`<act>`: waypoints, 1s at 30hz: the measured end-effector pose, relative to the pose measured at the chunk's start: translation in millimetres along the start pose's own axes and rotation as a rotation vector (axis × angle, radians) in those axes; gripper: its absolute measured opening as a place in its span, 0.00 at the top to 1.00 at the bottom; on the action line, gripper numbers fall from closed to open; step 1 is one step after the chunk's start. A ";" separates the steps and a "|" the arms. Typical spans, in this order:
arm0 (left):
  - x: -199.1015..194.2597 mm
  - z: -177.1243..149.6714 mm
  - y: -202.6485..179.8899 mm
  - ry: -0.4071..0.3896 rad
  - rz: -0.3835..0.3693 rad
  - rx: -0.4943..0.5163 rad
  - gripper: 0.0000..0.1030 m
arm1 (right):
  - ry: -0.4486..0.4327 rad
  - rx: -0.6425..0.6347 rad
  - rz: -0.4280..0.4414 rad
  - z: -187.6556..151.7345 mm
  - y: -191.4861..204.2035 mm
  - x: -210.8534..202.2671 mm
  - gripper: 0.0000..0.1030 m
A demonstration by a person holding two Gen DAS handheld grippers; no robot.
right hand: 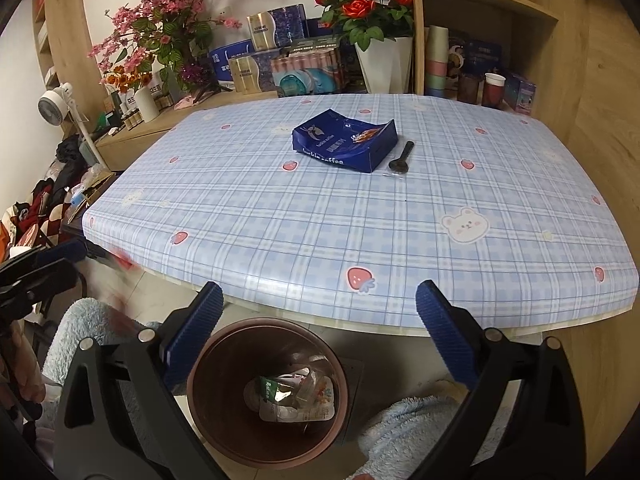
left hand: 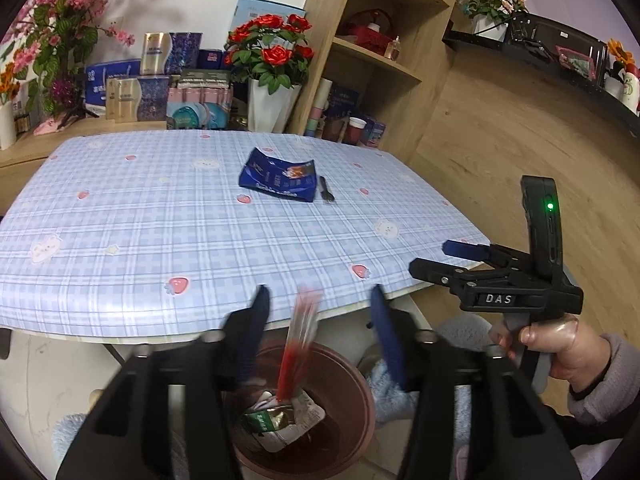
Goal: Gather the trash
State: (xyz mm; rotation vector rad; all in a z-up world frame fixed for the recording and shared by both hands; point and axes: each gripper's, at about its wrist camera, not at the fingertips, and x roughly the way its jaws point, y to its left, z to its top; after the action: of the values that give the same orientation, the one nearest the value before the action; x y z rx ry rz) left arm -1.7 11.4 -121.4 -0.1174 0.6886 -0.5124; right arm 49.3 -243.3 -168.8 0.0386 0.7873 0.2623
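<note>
On plaid tablecloth (right hand: 320,216): blue packet (right hand: 346,145), spoon (right hand: 402,157).

Probably home: tablecloth (right hand: 360,216), flowers (right hand: 360,4), shelves (left hand: 392,32)

— What does the blue bag (right hand: 347,145) on the table say?
— Its side reads "luckin coffee".
— Anything else?
— The right gripper (left hand: 466,258) carries the white letters "DAS".
</note>
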 end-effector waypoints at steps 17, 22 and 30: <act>-3.4 12.8 28.1 -0.064 0.191 -0.008 0.12 | 0.001 0.015 -0.047 3.3 -11.8 4.7 0.07; 1.0 23.4 34.0 -0.068 0.209 0.000 0.12 | 0.012 0.015 -0.064 8.8 -18.4 11.5 0.07; 19.8 42.9 40.0 -0.058 0.197 -0.002 0.12 | 0.015 0.012 -0.088 28.2 -29.9 20.1 0.07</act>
State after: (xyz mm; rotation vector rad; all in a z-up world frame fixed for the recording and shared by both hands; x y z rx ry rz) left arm 55.0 33.8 -110.5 -0.0654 0.6361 -0.3178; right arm 89.3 -265.5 -166.8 0.0132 0.8033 0.1747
